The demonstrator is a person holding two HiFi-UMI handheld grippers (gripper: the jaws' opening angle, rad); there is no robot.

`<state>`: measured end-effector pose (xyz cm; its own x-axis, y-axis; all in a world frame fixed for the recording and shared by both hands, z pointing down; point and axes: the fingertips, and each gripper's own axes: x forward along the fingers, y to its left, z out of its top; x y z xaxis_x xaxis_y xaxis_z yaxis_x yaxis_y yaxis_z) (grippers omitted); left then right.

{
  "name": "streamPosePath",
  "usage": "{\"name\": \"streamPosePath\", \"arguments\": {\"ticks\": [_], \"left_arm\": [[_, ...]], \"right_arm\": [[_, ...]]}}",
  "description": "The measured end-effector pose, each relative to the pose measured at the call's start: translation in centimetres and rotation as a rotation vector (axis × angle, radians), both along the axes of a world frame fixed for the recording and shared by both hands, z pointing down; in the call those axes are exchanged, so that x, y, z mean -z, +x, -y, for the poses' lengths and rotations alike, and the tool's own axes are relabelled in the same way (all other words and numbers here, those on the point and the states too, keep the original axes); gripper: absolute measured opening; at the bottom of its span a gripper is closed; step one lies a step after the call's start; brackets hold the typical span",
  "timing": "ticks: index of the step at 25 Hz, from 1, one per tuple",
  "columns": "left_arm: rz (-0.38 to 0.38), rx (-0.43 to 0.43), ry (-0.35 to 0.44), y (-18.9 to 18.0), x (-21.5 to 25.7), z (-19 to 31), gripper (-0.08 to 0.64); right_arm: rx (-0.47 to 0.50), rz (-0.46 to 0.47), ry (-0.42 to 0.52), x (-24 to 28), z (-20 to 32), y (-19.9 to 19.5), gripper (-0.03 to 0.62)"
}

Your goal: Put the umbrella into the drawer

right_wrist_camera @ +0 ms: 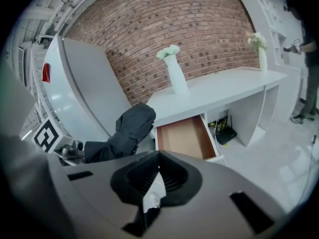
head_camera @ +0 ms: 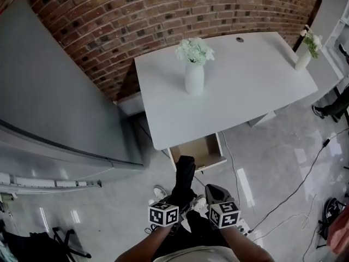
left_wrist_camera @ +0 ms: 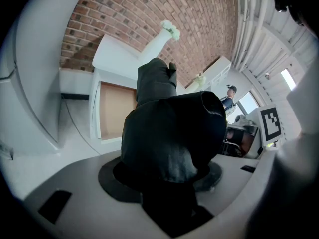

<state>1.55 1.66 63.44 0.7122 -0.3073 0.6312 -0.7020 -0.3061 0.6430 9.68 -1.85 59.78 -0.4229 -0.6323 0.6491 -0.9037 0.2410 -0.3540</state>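
Pinching the black folded fabric umbrella [head_camera: 185, 173] in our left claw [left_wrist_camera: 167, 178], we hold it above the floor [head_camera: 272, 162], near one open white drawer [head_camera: 200, 153] with a brown bottom under the white table [head_camera: 245, 81]. Our right claw [right_wrist_camera: 158, 176] is pressed together, empty. Two white vases of white flowers [head_camera: 194, 78] [head_camera: 302, 60] stand beyond.

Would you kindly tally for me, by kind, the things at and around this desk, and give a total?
White flower vases: 2
Folded black umbrella: 1
Open drawer: 1
White desk: 1
Total: 5
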Motion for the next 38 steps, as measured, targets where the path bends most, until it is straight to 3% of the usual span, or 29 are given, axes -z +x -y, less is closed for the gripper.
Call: {"name": "streamPosePath", "arguments": {"ticks": [13, 26, 38], "left_arm": [[0.032, 0.019, -0.037, -0.8, -6.2, 3.3, 0.227], [0.167, 0.014, -0.051, -2.6, -12.6, 5.1, 0.227], [0.195, 0.03, -0.049, -2.4, -15.1, 8.7, 0.227]], "right_arm": [[-0.011, -0.011, -0.048, -4.3, 0.5, -1.1, 0.017], [-0.045, -0.002, -0.076, -8.8, 0.6, -1.5, 0.017], [-0.097, 0.031, -0.088, -10.5, 1.1, -0.8, 0.017]]}}
